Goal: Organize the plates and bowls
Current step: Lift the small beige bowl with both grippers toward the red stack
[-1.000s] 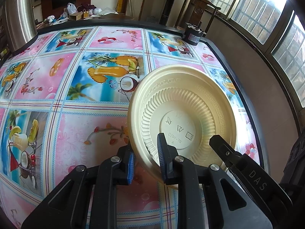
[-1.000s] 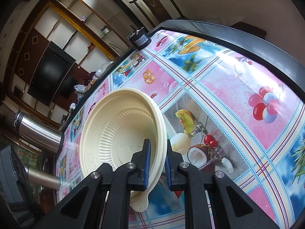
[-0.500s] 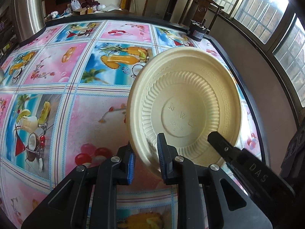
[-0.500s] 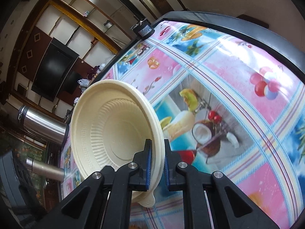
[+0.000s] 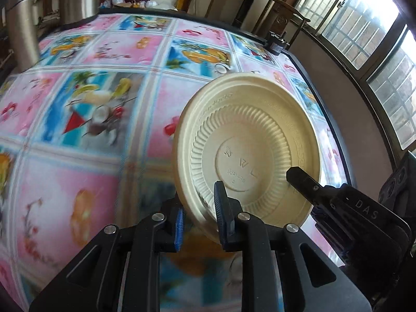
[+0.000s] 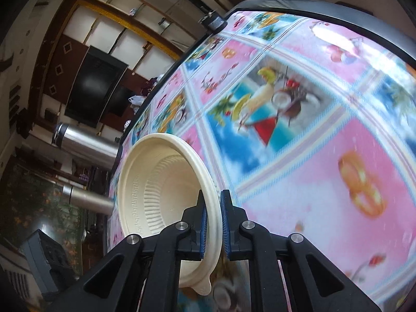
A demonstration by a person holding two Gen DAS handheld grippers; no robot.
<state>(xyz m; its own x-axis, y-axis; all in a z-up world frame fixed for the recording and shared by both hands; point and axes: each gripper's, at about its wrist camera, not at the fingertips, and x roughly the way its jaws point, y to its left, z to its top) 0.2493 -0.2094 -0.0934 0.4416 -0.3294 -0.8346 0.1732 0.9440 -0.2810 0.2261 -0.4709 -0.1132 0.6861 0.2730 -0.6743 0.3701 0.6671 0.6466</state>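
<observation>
Both the left gripper and right gripper pinch one bowl; release one before setting down on desk.

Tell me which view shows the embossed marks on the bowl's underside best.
The left wrist view: the cream bowl turns its ribbed underside and embossed base toward that camera. The right wrist view shows only its inside and the rim, clamped by the right gripper.

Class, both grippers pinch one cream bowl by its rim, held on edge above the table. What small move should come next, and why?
Probably tip the bowl level and lower it toward the tablecloth. It hangs on edge, held by the right gripper and left gripper, and no stack shows nearby.
</observation>
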